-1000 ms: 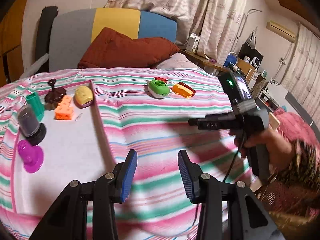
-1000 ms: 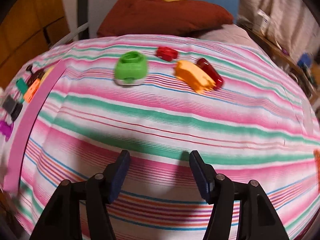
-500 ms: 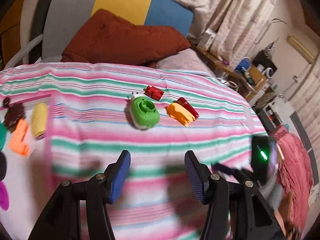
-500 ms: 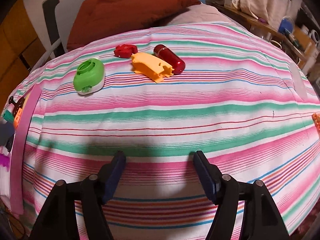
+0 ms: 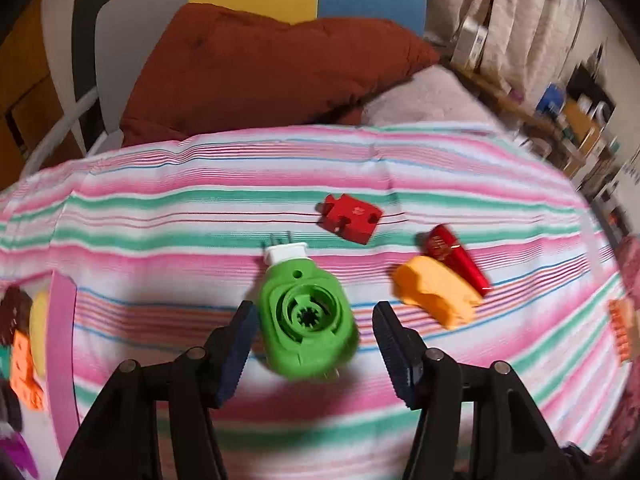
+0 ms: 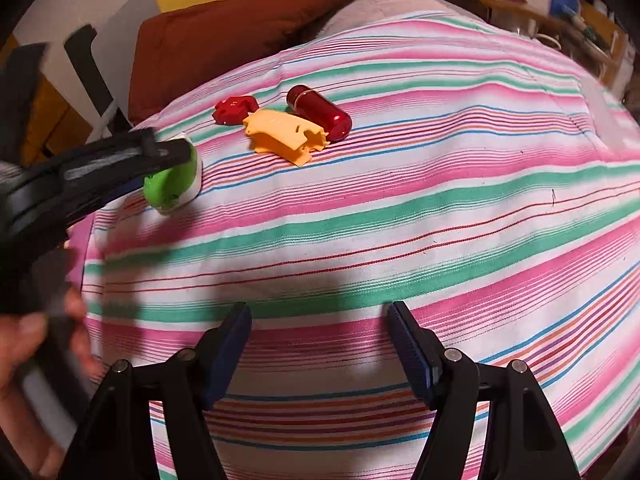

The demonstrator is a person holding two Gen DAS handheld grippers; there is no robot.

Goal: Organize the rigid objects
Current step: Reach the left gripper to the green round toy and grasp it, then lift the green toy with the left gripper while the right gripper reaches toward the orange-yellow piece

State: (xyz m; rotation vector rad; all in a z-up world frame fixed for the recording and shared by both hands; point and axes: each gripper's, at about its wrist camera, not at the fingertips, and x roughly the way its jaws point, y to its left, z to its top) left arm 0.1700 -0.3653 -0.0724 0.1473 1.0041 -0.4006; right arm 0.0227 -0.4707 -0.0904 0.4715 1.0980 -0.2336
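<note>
Left gripper straddles the green plug-in device, fingers spread and not yet pinching

Low in the left wrist frame the device lies between the spread fingers, close to the left pad, long axis running away toward its white pronged end; the left hand is clearly nearer. The right gripper hangs spread and empty at frame bottom over striped cloth. Farther up-right lie the orange piece, the red capsule touching it, and the red block. At the left edge, a pink-rimmed tray holds blurred orange, yellow and brown items

Green plug between the left claw's blue pads, orange piece right of it, pink-green striped cloth beneath
</note>
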